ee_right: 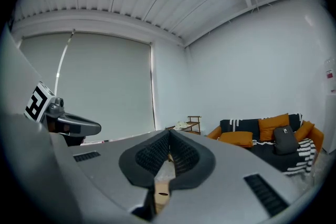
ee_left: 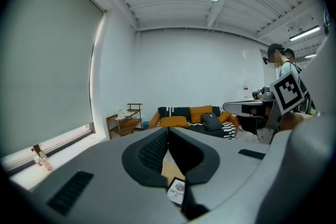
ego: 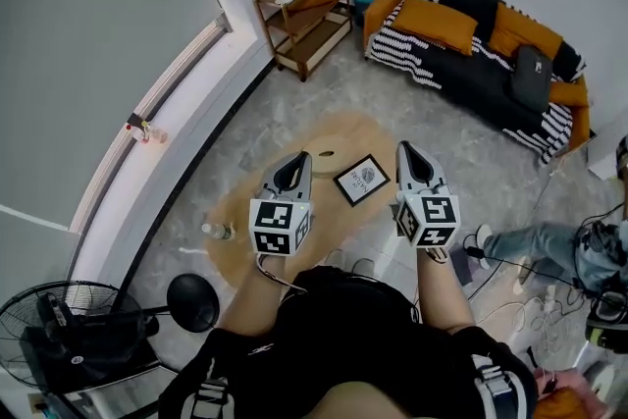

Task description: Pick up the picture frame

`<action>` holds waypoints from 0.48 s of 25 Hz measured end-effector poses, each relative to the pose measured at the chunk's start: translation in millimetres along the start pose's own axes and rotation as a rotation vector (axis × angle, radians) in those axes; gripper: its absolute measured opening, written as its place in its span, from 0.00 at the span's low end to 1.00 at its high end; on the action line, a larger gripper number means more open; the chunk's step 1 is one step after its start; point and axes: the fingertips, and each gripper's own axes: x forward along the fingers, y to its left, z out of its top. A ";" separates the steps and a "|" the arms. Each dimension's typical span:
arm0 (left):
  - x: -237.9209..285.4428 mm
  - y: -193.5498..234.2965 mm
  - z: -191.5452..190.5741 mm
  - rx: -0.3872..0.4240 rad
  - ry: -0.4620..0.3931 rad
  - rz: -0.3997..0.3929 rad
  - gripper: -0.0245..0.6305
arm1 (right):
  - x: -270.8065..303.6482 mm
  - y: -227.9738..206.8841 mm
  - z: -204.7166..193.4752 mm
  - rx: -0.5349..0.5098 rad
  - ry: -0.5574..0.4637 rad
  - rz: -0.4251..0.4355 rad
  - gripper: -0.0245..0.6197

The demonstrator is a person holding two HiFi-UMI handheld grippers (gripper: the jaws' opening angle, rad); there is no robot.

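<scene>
A black picture frame [ego: 361, 179] with a white print lies flat on a low round wooden table [ego: 250, 206], between my two grippers. My left gripper [ego: 299, 162] hovers just left of the frame, jaws shut with nothing between them. My right gripper [ego: 407, 150] hangs just right of it, also shut and empty. In the left gripper view the frame [ee_left: 177, 190] peeks out below the closed jaws of the left gripper [ee_left: 168, 129]. The right gripper view shows the right gripper [ee_right: 169, 135] closed, with only a strip of table wood [ee_right: 161, 182] beneath.
A small bottle [ego: 218, 232] stands at the table's left edge and a pale flat piece [ego: 326, 154] lies at its far side. A wooden shelf [ego: 304, 5] and an orange-and-black sofa [ego: 481, 44] stand beyond. A fan [ego: 69, 329] is near left, a seated person [ego: 549, 245] and cables at right.
</scene>
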 end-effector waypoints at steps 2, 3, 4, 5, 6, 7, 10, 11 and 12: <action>10.8 11.8 -5.0 -0.026 0.012 -0.002 0.07 | 10.2 0.7 -1.9 -0.015 0.017 0.003 0.06; 16.7 16.2 -6.6 -0.037 0.016 -0.006 0.07 | 15.0 -0.6 -3.0 -0.022 0.024 0.002 0.06; 22.2 19.5 -8.2 -0.045 0.018 -0.010 0.07 | 19.6 -3.1 -5.1 -0.027 0.032 -0.002 0.06; 27.2 22.0 -10.5 -0.049 0.021 -0.014 0.07 | 23.6 -6.3 -8.5 -0.026 0.040 -0.007 0.06; 31.5 23.9 -13.7 -0.050 0.027 -0.018 0.07 | 27.1 -9.7 -12.9 -0.022 0.051 -0.015 0.06; 35.8 25.6 -17.4 -0.052 0.033 -0.023 0.07 | 30.5 -13.2 -17.7 -0.018 0.061 -0.023 0.06; 52.9 33.0 -27.4 -0.064 0.057 -0.036 0.07 | 44.1 -24.3 -30.8 -0.013 0.096 -0.046 0.06; 60.5 35.7 -29.6 -0.070 0.064 -0.041 0.07 | 49.5 -28.3 -34.6 -0.008 0.108 -0.052 0.06; 68.4 37.7 -31.5 -0.077 0.070 -0.045 0.07 | 54.3 -32.8 -38.6 -0.001 0.120 -0.059 0.06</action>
